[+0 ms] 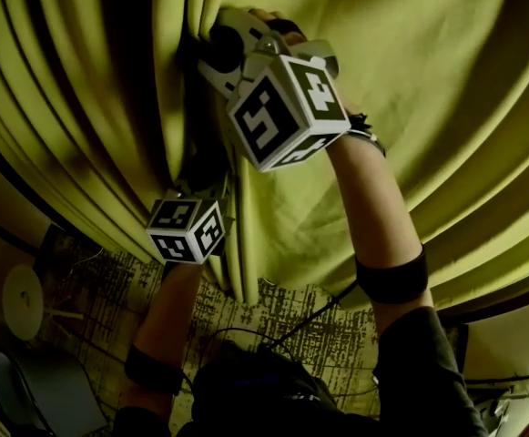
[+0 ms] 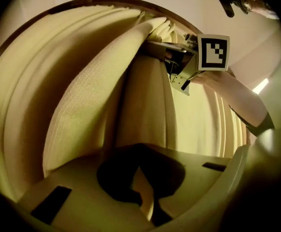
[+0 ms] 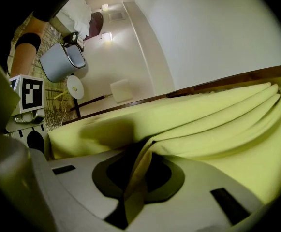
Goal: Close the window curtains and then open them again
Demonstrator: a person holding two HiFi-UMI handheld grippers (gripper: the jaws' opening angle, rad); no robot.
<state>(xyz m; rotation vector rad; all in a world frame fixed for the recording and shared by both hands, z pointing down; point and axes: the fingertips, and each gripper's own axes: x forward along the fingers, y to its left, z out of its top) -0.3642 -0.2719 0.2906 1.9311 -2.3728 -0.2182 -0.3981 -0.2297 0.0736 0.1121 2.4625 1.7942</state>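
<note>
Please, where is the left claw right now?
In the head view, the left claw is left of centre, below and left of the right claw, shut on a fold of the curtain.

Dim yellowish light; deep shadows; fisheye warp w/ dark edges

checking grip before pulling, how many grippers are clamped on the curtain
2. The left gripper is shut on a curtain fold, lower in the head view; the right gripper is shut on a fold above it. None hidden.
</note>
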